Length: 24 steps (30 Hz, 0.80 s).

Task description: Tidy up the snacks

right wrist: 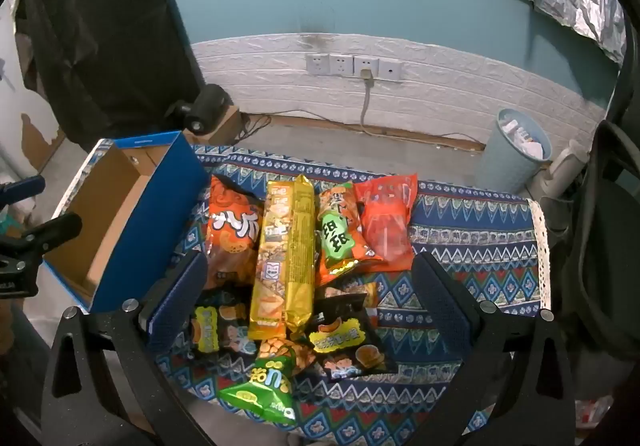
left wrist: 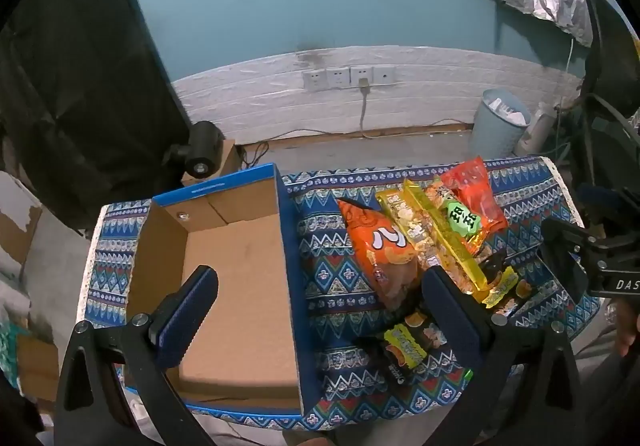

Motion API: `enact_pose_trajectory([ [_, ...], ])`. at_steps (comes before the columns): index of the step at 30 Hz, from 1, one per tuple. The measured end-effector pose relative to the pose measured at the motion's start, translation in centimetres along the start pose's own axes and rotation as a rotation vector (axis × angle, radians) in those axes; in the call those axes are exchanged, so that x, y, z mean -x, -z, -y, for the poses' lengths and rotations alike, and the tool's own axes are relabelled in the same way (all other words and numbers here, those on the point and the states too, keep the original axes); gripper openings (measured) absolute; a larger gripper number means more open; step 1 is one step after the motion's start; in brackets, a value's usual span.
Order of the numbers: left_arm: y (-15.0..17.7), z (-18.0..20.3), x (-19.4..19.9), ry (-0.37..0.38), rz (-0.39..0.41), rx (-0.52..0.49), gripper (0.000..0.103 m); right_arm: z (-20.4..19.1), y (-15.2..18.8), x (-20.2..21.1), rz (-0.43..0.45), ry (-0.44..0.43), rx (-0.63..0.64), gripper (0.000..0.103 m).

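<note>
Shiny snack bags [right wrist: 288, 262] in orange, yellow, red, black and green are lying in a pile in the middle of the patterned tabletop [right wrist: 472, 242]. A blue cardboard box [right wrist: 132, 214] is sitting open at the left. The left claw [left wrist: 316, 306] and the right claw [right wrist: 308, 298] are both hanging wide apart, holding nothing.

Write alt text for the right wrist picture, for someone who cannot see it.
A heap of bright snack packets lies on a blue patterned tablecloth, framed by the wide-open fingers of the right gripper, which holds nothing. An empty blue cardboard box stands to the pile's left.
</note>
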<state>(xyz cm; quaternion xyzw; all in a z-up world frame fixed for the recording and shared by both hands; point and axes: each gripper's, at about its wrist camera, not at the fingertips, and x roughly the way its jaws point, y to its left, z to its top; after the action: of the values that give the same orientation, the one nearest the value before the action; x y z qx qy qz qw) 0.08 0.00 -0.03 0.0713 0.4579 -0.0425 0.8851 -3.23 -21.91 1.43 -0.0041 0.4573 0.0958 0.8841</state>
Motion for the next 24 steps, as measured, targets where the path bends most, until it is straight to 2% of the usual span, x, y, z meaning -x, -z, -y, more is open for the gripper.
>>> enact_pose_trajectory([
  [6, -0.6, 0.69, -0.11, -0.018, 0.007, -0.012, 0.103, 0.03, -0.01, 0.04, -0.004, -0.004, -0.002, 0.101],
  [11, -0.05, 0.22, 0.23, 0.014, 0.025, -0.009, 0.103, 0.06, -0.02, 0.06, -0.003, -0.004, -0.002, 0.101],
  [24, -0.01, 0.05, 0.19, 0.017, 0.03, 0.006, 0.103, -0.04, -0.24, 0.11, -0.008, -0.003, -0.002, 0.101],
])
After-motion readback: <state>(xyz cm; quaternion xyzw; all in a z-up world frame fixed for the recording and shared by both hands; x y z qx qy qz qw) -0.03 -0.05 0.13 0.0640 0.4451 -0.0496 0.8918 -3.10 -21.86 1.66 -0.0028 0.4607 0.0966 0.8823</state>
